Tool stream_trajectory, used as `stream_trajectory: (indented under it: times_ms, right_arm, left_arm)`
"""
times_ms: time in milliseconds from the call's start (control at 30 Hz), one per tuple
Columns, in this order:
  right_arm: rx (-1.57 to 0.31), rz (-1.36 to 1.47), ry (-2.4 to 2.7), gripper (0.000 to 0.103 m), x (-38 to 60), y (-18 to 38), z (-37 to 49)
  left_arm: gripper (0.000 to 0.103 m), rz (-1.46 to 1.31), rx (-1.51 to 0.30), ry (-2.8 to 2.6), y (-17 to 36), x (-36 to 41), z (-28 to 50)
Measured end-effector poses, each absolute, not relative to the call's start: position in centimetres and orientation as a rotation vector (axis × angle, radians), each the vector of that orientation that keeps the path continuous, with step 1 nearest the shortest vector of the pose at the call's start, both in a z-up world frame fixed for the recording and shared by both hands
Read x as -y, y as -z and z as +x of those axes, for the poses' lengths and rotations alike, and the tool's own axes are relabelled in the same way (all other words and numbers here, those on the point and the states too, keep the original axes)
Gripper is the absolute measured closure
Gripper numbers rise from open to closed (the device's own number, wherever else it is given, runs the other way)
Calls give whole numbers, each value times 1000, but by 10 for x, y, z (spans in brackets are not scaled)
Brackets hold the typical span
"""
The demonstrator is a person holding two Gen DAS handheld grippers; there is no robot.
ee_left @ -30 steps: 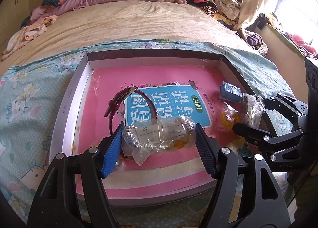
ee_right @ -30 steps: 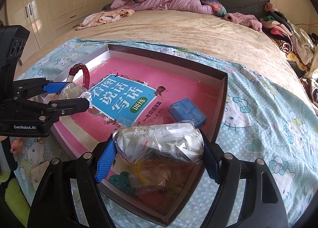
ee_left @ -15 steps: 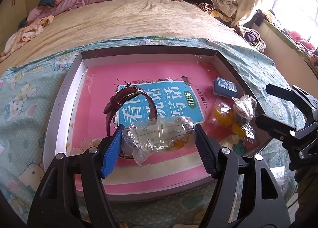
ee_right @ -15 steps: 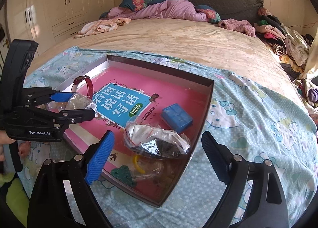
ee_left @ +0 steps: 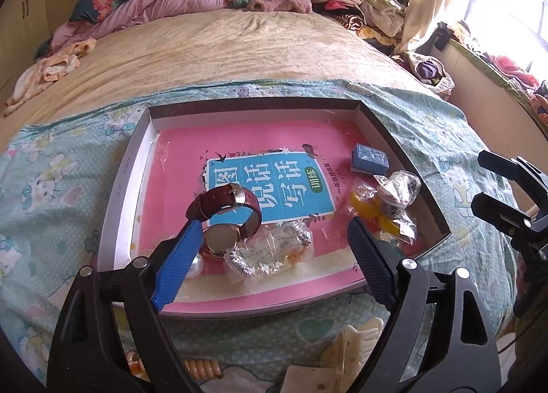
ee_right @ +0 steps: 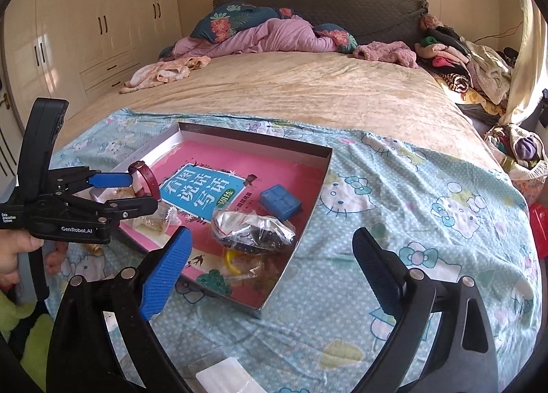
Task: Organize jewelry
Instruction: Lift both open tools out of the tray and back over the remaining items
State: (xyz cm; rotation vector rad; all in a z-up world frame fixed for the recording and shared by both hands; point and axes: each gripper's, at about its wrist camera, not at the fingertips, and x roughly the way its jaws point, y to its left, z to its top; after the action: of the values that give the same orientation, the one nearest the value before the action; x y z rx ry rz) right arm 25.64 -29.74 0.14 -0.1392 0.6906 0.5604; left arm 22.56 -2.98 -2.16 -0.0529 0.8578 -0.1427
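A shallow box lid (ee_left: 116, 201) (ee_right: 308, 221) with a pink book inside lies on the bed. In it lie a brown-strap watch (ee_left: 226, 218) (ee_right: 147, 180), a clear bag with a silver bracelet (ee_left: 270, 252), a blue case (ee_left: 370, 158) (ee_right: 280, 201), a clear bag of dark jewelry (ee_right: 253, 232) (ee_left: 397, 191) and yellow pieces (ee_left: 366, 208). My left gripper (ee_left: 270, 256) (ee_right: 130, 191) is open above the bracelet bag, holding nothing. My right gripper (ee_right: 270, 269) (ee_left: 493, 187) is open and empty, just off the lid's near right corner.
A cream hair claw (ee_left: 352, 341), an orange coiled hair tie (ee_left: 202, 367) and a small clear bag (ee_right: 226, 376) lie on the Hello Kitty sheet (ee_right: 428, 215) in front of the lid. Clothes are piled at the bed's head and right side.
My left gripper opened and let the bracelet bag drop into the lid. My right gripper released the dark jewelry bag into the lid and pulled back. Both rose.
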Motion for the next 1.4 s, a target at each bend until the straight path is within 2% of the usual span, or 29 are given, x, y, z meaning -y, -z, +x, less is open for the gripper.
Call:
stream_trajectory:
  times_ms: [167,200,667,1400]
  right_arm:
    - [-667,-132,-558,9,304,-11,244]
    - [-663,-129,-560,9,305,-13,241]
    - [-612,-127,-590,7,308,-35,205]
    - [-635,-149,-613,7,308,-34,168]
  left_arm:
    - [14,-64,-819,132,5,26,214]
    - [10,-66,-812,127,2,25,211]
    - [10,-69,-736,101,-26,23,173]
    - [10,-45,-729,79,-21,21,125]
